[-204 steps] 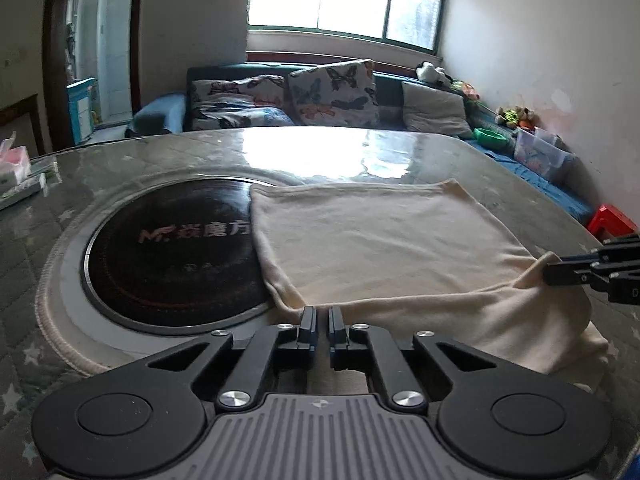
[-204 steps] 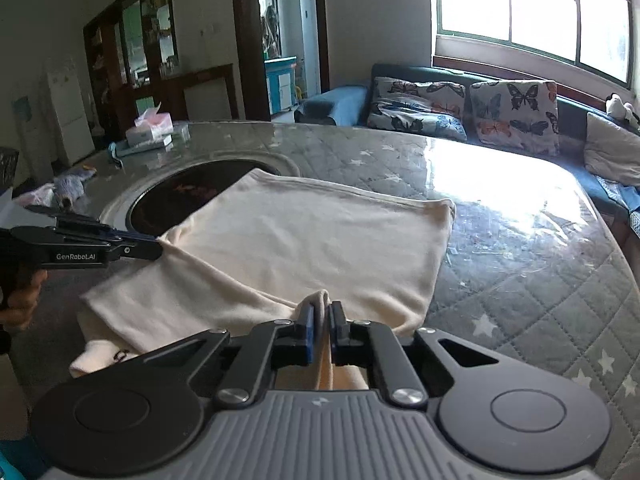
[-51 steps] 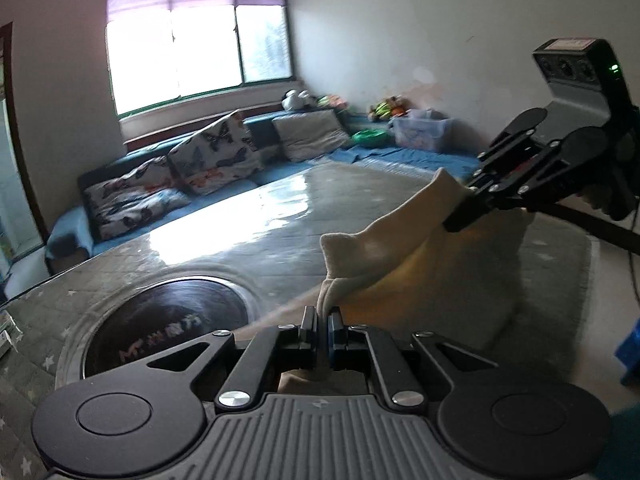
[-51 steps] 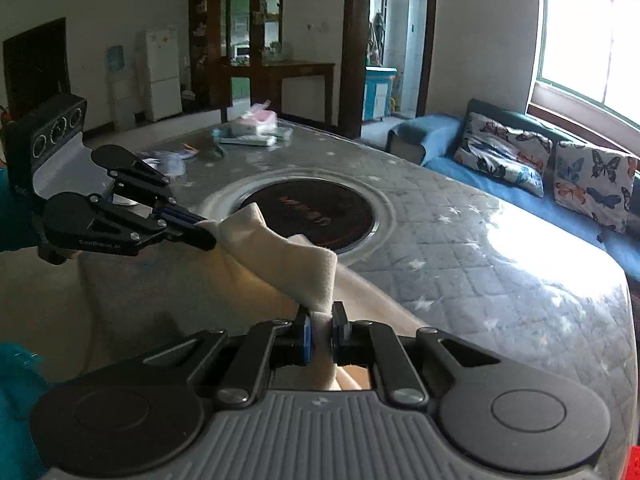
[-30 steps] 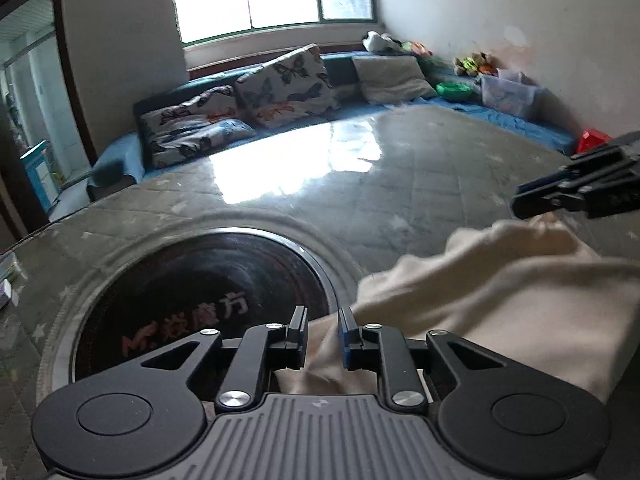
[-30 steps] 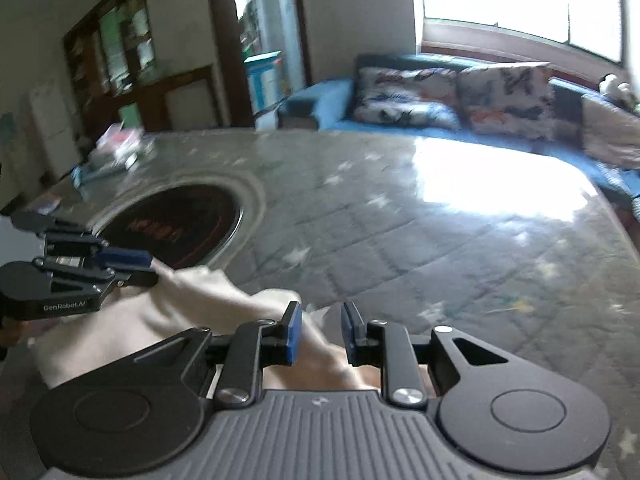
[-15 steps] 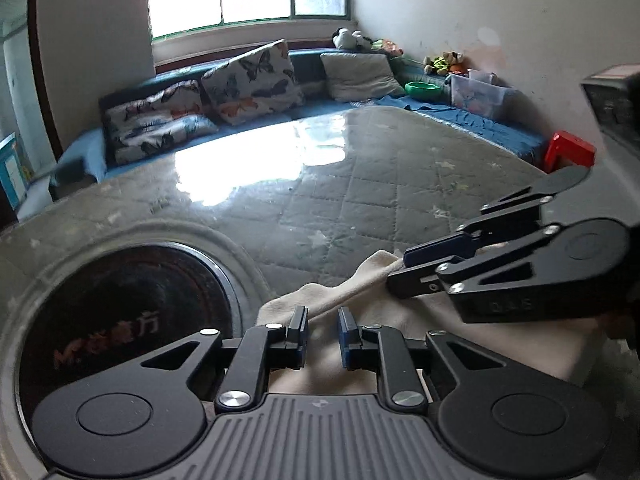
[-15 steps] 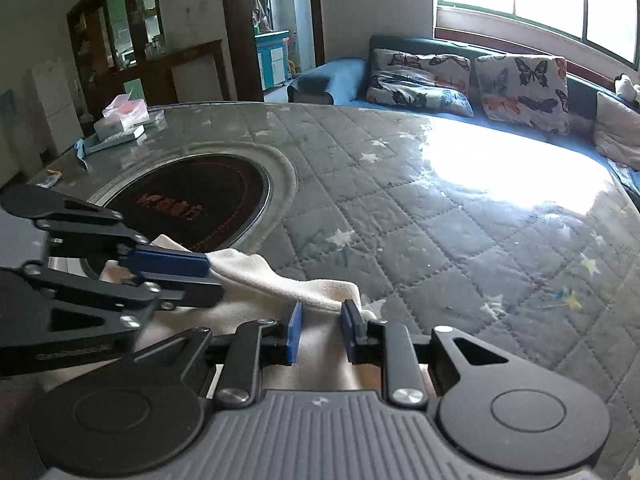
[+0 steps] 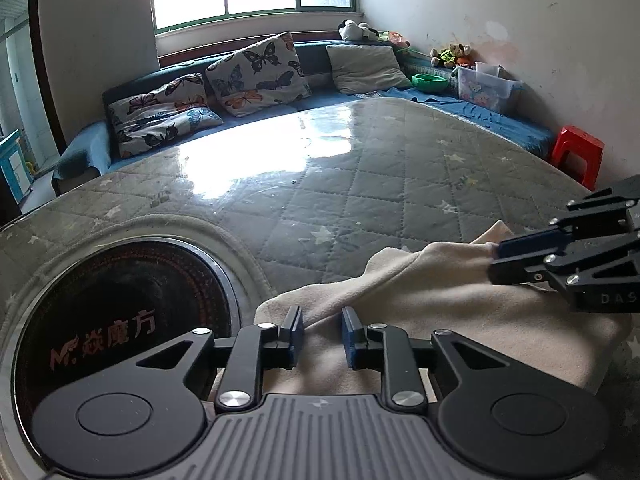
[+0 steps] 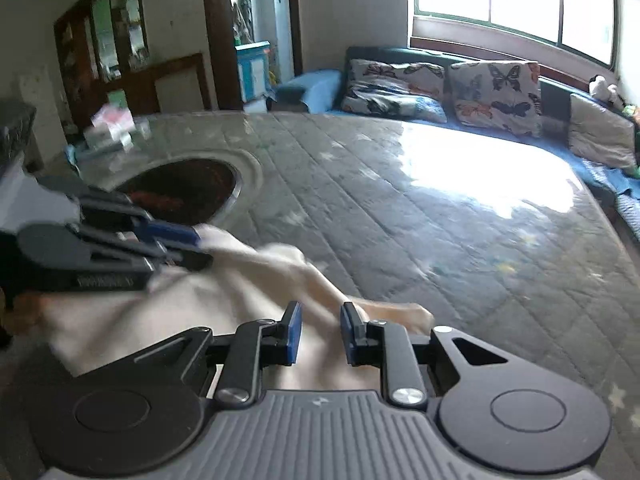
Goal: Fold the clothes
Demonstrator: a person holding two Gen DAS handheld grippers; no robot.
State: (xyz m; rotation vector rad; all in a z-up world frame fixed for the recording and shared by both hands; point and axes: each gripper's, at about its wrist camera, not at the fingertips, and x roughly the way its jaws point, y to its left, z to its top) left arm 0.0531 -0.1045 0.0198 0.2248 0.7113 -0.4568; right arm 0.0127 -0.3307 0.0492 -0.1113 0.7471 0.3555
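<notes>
A cream cloth (image 9: 432, 308) lies folded in a soft heap on the quilted table, at the near edge. It also shows in the right wrist view (image 10: 224, 304). My left gripper (image 9: 321, 336) is open, its jaws standing over the cloth's left end with nothing pinched. My right gripper (image 10: 318, 334) is open over the cloth's right end. In the left wrist view the right gripper (image 9: 496, 262) comes in from the right, touching a raised fold. In the right wrist view the left gripper (image 10: 200, 248) comes in from the left, blurred.
A round black hotplate (image 9: 120, 308) is set into the table (image 9: 360, 168) left of the cloth. A sofa with butterfly cushions (image 9: 256, 76) runs behind the table. A red stool (image 9: 576, 152) stands at the far right. Tissue packs (image 10: 112, 124) sit at the table's far left.
Both grippers let go of the cloth about a second ago and stay open. Since half a second ago the right gripper has drawn back to the right and the cloth has settled lower.
</notes>
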